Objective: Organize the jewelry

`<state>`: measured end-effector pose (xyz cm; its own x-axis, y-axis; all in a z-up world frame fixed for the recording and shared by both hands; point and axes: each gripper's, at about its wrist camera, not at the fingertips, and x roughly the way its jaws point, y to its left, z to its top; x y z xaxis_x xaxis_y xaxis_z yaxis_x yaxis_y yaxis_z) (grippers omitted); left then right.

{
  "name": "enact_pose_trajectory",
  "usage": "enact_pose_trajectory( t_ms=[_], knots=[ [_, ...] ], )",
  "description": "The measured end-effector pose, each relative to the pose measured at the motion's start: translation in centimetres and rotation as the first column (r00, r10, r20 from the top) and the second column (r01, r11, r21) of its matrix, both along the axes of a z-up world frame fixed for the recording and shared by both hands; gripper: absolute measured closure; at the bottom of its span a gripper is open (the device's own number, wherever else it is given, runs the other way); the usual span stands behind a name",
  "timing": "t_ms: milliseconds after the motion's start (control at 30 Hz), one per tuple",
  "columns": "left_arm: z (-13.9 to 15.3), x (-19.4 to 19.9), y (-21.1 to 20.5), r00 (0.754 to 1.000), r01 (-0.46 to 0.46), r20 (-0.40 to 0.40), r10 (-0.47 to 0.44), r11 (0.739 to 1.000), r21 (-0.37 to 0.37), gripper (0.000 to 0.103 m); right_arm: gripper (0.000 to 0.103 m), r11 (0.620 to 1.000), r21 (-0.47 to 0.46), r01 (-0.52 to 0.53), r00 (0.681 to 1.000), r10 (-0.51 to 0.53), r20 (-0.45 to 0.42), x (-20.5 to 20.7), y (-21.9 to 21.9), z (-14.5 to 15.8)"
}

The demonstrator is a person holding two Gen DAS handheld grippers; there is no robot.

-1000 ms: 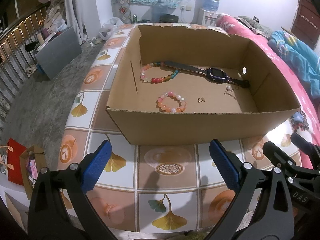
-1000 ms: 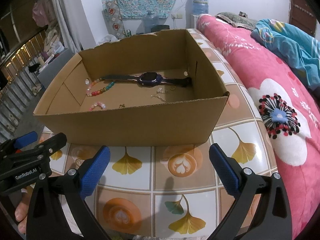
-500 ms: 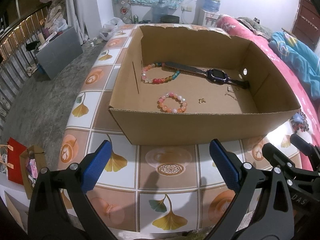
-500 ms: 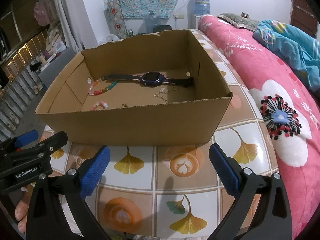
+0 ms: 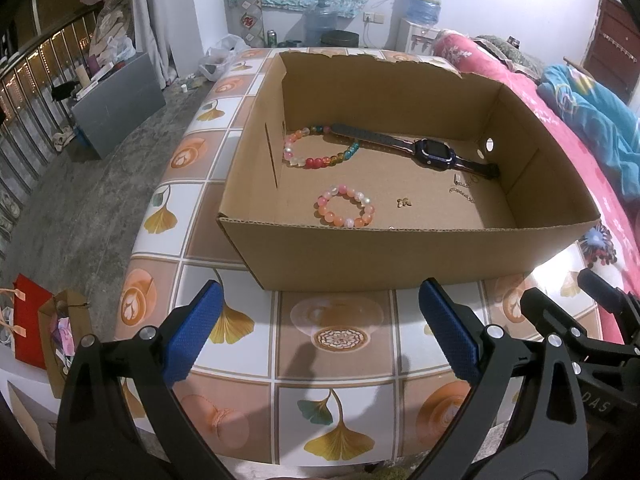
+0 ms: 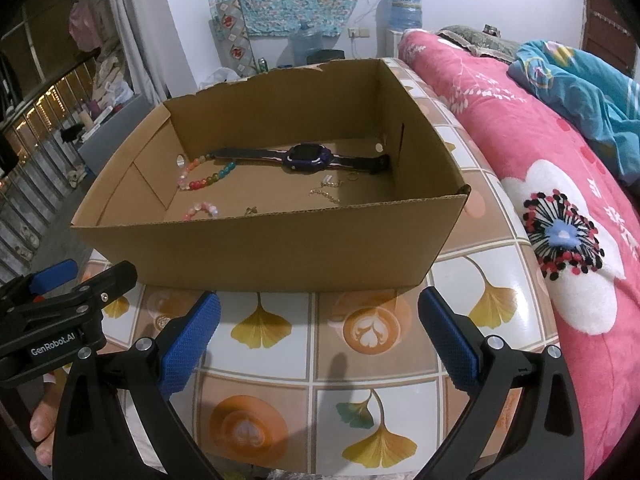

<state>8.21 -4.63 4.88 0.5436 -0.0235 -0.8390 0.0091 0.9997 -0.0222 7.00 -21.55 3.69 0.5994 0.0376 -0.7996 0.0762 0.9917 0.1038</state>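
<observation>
Here, near to far:
Left tongs (image 5: 320, 328): spread wide, empty, above the tiled worktop (image 5: 336, 360) short of the box.
Right tongs (image 6: 320, 330): likewise released, holding nothing.
Cardboard box (image 5: 400, 256): open-topped, on the worktop.
Pink bead bracelet (image 5: 345, 211): on the box floor, nearest the front wall.
Multicoloured bracelet (image 5: 320, 150): farther back, left.
Watch (image 5: 434, 153): along the rear, its strap touching that bracelet.
Bed (image 6: 560, 184): right of the worktop.

box (image 5: 400, 256): matt cardboard | tablecloth (image 5: 336, 364): glossy | bracelet (image 5: 345, 211): glassy beads
</observation>
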Motion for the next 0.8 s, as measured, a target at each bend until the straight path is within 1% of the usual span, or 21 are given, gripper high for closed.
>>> enact_pose_trajectory(
  t_ms=[800],
  knots=[
    [0.01,-0.02,-0.07,1.0,-0.001,0.0,0.001,1.0,0.0,0.008,0.007,1.0,0.01,0.005,1.0,-0.005,-0.004,-0.03,-0.22,-0.4]
  ],
)
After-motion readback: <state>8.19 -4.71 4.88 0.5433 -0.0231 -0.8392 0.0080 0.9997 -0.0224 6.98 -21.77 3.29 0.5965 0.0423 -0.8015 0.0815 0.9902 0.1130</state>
